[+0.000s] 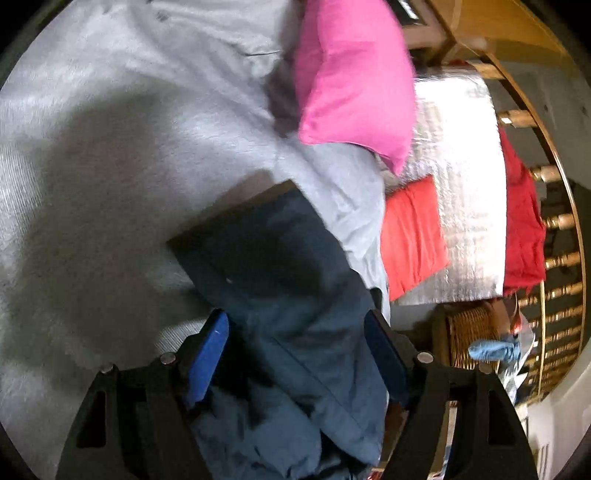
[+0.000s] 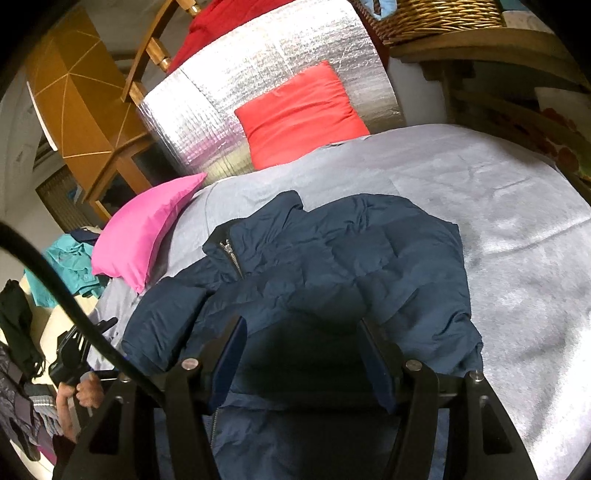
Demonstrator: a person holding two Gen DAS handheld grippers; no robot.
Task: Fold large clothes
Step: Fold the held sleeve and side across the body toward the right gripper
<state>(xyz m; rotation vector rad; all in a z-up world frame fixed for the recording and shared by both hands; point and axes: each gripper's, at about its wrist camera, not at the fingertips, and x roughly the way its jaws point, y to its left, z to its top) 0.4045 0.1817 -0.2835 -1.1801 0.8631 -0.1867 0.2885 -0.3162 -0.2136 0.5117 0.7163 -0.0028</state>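
A navy puffer jacket point(image 2: 325, 266) lies on a grey bedspread point(image 2: 498, 229), collar and zipper toward the pink pillow, one sleeve folded over its body. My right gripper point(image 2: 301, 332) is open just above the jacket's near hem, which lies in shadow between the fingers. In the left wrist view my left gripper point(image 1: 295, 336) is open with jacket fabric point(image 1: 273, 258) running between its blue pads point(image 1: 207, 350) without being pinched. The left gripper also shows at the bed's left edge in the right wrist view point(image 2: 79, 347), held by a hand.
A pink pillow point(image 2: 147, 229) and a red pillow point(image 2: 299, 114) lie at the bed's head against a silver foil panel point(image 2: 221, 99). A wooden headboard point(image 1: 554, 221), a wicker basket point(image 2: 436, 14) and teal clothes point(image 2: 70, 266) stand beside the bed.
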